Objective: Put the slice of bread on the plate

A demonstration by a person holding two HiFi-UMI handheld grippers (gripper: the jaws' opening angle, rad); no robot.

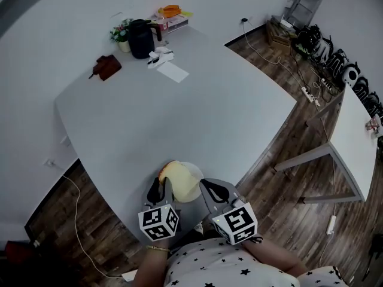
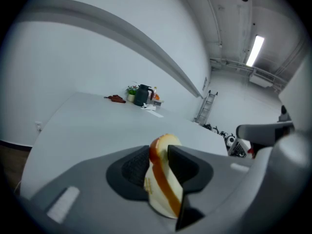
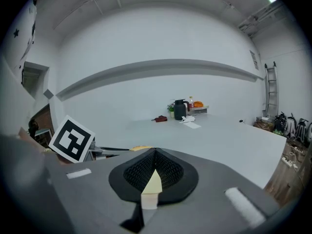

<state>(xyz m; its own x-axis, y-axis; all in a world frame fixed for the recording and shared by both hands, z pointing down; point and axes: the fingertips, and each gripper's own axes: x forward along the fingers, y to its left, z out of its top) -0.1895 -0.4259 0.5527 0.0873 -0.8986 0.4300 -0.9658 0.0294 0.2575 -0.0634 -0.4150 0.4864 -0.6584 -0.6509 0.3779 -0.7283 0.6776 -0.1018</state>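
The slice of bread (image 1: pixel 179 183), pale with an orange-brown crust, stands on edge at the table's near edge over a small white plate (image 1: pixel 195 170). In the left gripper view the bread (image 2: pixel 163 184) sits tilted between the wide jaws and leans on the right one. My left gripper (image 1: pixel 167 183) (image 2: pixel 158 162) is open around it. My right gripper (image 1: pixel 209 190) (image 3: pixel 153 172) is just to the right of the slice, shut on a thin pale edge (image 3: pixel 152 186) that looks like the plate's rim. Most of the plate is hidden by the bread.
At the white table's (image 1: pixel 227 112) far corner stand a black jug (image 1: pixel 140 39), a small flowerpot (image 1: pixel 121 33), a brown object (image 1: pixel 106 67), a white sheet (image 1: pixel 172 72) and an orange item on books (image 1: pixel 170 11). A second table (image 1: pixel 353 142) and cables stand on the wooden floor to the right.
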